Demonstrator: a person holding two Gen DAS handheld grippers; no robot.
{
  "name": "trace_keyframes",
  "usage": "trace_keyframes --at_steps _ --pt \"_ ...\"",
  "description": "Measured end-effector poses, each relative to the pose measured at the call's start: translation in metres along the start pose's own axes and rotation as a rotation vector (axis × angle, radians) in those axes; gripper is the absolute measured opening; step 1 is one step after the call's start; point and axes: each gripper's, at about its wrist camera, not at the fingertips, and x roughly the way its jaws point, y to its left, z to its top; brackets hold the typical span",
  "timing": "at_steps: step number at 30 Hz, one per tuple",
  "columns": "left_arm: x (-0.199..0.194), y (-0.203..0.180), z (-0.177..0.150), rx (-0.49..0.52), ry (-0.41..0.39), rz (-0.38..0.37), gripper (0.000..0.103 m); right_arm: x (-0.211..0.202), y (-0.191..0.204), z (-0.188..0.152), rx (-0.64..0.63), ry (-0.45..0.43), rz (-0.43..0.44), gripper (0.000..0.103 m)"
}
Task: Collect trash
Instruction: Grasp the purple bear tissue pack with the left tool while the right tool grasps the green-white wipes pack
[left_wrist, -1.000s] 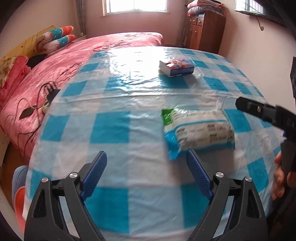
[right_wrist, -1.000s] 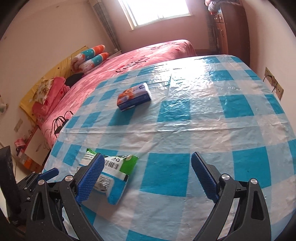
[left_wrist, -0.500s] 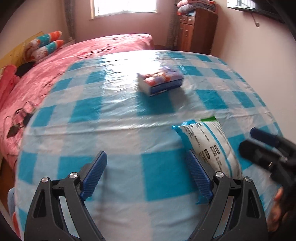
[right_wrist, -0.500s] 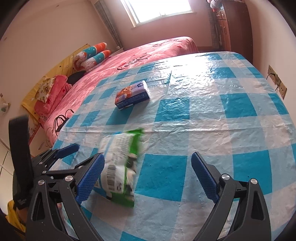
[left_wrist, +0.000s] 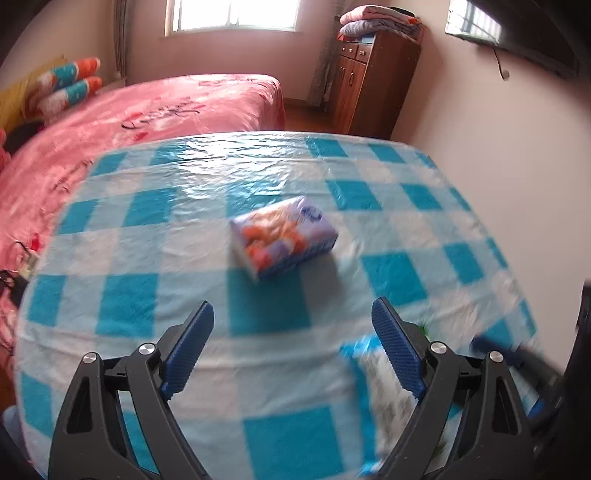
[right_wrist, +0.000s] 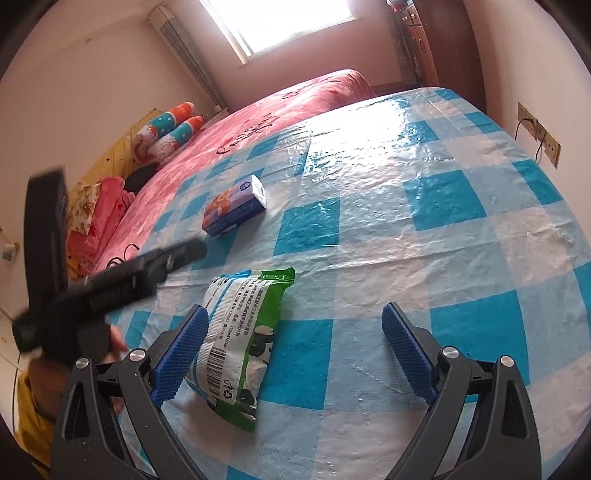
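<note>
Two pieces of trash lie on the table, which has a shiny blue and white checked cover. One is a green and white snack bag. It lies flat near the front edge of the table, closer to the front left corner. The right hand-held gripper hangs just over it with its jaws wide. The left blue pad is right beside the bag's left edge, but I cannot tell if it touches. The right pad is well apart from the bag, over bare table. The other piece is a small blue and orange box. It lies farther back, toward the left edge of the table, well apart from the bag. The left hand-held gripper points toward the box with its jaws wide and nothing between them. In the left wrist view the bag is blurry and sits low by the right finger. A pink bed stands along the left edge of the table. A brown cupboard stands past the far edge.
</note>
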Motion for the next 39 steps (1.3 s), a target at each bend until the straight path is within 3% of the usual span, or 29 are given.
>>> trace_keyframes --at_steps 7,17,31,39 --pt "0.037 -0.001 0.027 -0.113 0.055 0.009 0.088 0.001 0.007 -0.002 -0.020 0.007 0.011 0.094" --pt "0.074 0.001 0.047 -0.162 0.088 0.128 0.088 0.002 0.019 -0.005 -0.067 0.013 0.042 0.094" --pt "0.060 0.017 0.032 -0.187 0.038 0.146 0.081 0.015 0.034 -0.008 -0.123 0.055 0.035 0.094" --pt "0.031 0.038 0.006 -0.207 0.034 0.146 0.081 0.030 0.059 -0.009 -0.222 0.074 -0.066 0.095"
